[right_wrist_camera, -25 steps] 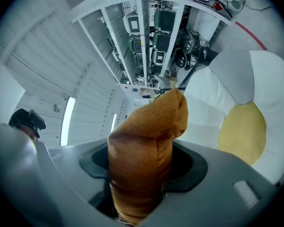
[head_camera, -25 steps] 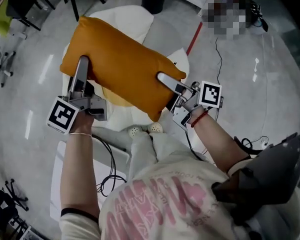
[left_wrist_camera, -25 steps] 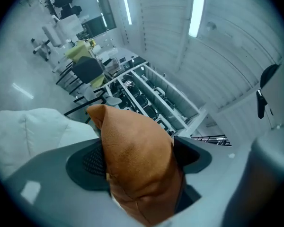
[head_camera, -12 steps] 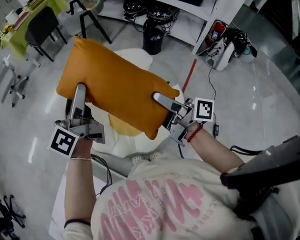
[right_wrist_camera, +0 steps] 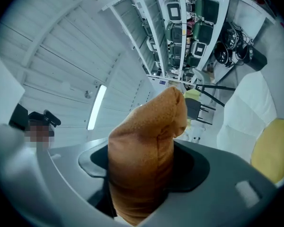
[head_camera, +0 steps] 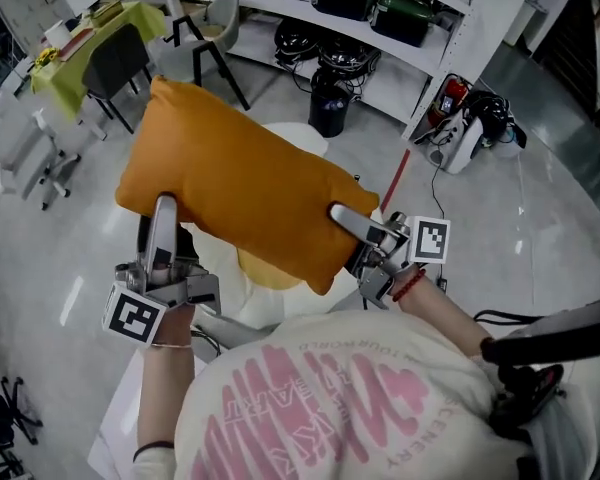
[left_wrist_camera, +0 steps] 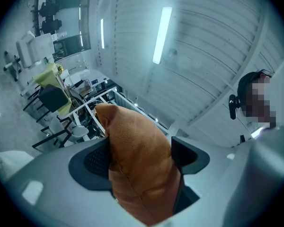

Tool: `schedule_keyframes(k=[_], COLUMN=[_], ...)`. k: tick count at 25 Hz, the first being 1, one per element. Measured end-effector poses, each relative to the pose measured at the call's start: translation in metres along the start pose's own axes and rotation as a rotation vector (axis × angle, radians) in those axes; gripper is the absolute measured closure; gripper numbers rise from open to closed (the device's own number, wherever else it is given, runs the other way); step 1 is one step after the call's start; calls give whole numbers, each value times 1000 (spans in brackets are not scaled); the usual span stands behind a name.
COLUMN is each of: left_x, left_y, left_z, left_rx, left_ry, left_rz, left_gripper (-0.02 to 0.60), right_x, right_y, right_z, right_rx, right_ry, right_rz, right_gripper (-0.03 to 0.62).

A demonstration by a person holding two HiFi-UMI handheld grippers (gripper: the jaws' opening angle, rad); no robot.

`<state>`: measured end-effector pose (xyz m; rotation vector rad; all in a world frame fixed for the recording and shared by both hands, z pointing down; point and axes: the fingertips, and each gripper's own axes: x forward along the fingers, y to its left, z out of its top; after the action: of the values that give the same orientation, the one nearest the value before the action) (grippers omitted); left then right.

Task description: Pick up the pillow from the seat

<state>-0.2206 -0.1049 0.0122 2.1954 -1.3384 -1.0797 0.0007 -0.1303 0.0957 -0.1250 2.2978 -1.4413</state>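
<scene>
An orange pillow (head_camera: pixel 240 183) hangs in the air above the white seat (head_camera: pixel 298 136), held level between both grippers. My left gripper (head_camera: pixel 163 213) grips its near left edge; the jaws are closing with the pillow (left_wrist_camera: pixel 139 164) pressed between the pads. On the near right corner, my right gripper (head_camera: pixel 346 220) is shut, and the pillow (right_wrist_camera: pixel 142 155) bulges up between its jaws. A yellow cushion (head_camera: pixel 265 268) still lies on the seat below, and it also shows in the right gripper view as a yellow cushion (right_wrist_camera: pixel 272 145).
A shelf of equipment (head_camera: pixel 380 8) lines the back wall, with a black bin (head_camera: pixel 330 103) in front of it. A dark chair beside a green-covered table (head_camera: pixel 110 58) stands at the far left. A red floor line (head_camera: pixel 395 180) and cables run at the right.
The pillow and both grippers have risen further off the seat, and the head view has tilted up so that the shelf shows. Both grips stay on the pillow.
</scene>
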Motion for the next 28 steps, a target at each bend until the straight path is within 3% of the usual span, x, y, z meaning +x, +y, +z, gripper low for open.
schedule_keyframes(k=[12,21,28], left_x=[-56,-78,-83], left_y=[-32,-24,-16], left_z=[6,-27,-45], left_rx=[42,-15,16], left_ry=[28,119,229], left_rz=[-11,7,29], left_gripper=[190,189,175], right_x=[-8,-29,-34], right_y=[37,29,17], right_z=[-14,-23,-27], right_rx=[-230,-263,-246], right_ry=[142,200,204], right_rz=[37,-3,-45], right_gripper=[255,244,232])
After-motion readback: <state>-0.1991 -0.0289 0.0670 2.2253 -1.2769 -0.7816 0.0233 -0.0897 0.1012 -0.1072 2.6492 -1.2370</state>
